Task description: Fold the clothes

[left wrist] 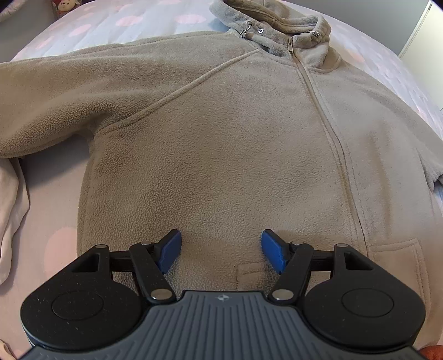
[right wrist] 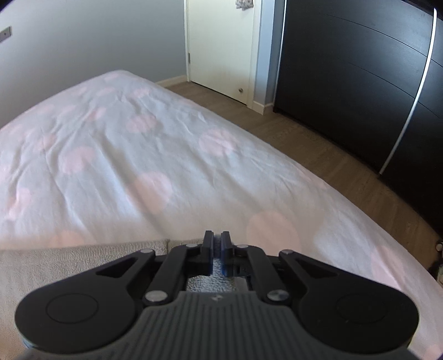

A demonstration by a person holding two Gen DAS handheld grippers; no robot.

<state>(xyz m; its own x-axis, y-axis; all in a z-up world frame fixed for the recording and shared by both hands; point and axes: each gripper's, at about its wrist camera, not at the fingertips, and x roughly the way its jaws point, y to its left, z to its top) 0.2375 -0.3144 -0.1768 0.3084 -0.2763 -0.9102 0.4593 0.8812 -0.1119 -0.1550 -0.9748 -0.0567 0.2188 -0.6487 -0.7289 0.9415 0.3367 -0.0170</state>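
A beige fleece zip hoodie [left wrist: 221, 138] lies flat, front up, on the bed, hood [left wrist: 277, 25] at the far end and one sleeve [left wrist: 55, 105] stretched out to the left. My left gripper [left wrist: 221, 249] is open and empty, hovering over the lower front of the hoodie near its hem. My right gripper [right wrist: 217, 249] has its jaws nearly together; a piece of the fleece [right wrist: 83, 263] lies beneath and behind them at the lower left. Whether fabric is pinched between them is hidden.
The bed sheet [right wrist: 138, 152] is pale blue-white with pink spots. A cream cloth [left wrist: 11, 207] lies at the left edge. A stuffed toy [left wrist: 65, 5] sits at the far end. Wood floor [right wrist: 318, 144], a white door [right wrist: 221, 47] and a dark wardrobe [right wrist: 360, 83] are to the right.
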